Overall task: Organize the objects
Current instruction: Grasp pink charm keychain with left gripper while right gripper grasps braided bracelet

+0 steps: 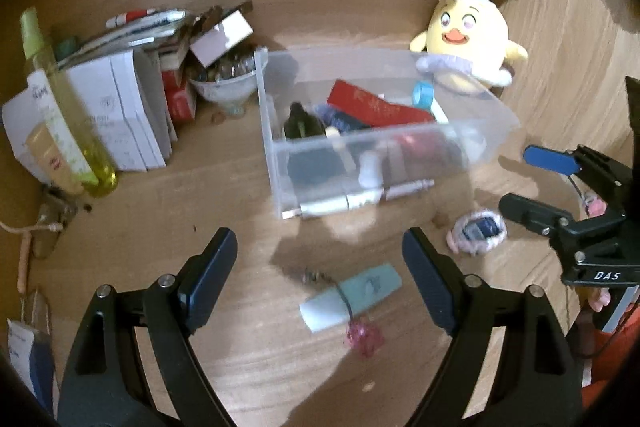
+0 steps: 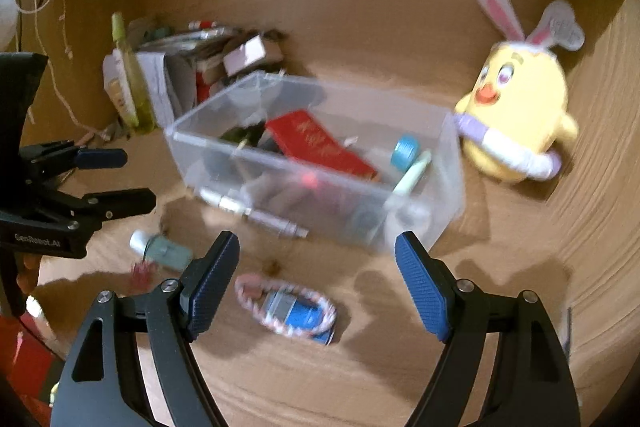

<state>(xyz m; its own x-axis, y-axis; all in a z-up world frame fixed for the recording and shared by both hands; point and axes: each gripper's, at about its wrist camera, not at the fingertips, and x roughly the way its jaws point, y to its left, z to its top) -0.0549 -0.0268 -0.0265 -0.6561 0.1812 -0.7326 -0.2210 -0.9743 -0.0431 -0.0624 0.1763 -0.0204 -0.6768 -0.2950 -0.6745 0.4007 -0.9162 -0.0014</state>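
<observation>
Clear plastic bin [image 1: 472,137] mid-desk, holding red booklet [image 1: 376,107], blue-capped tube [image 1: 424,95], pens, dark bottle.

Left gripper [image 1: 320,259]: jaws spread wide, empty, above mint tube [image 1: 352,297] with pink charm [image 1: 362,339] lying on desk [image 1: 200,195] in front of bin.

Right gripper [image 2: 318,259]: jaws spread wide, empty, above blue item in pink-white braided ring [image 2: 288,307].

Left view only: white boxes [image 1: 128,111], bowl of trinkets [image 1: 226,81], green bottle [image 1: 64,99] in detail.

Right view only: plush chick [image 2: 520,119] whole, right of bin and apart from it.
</observation>
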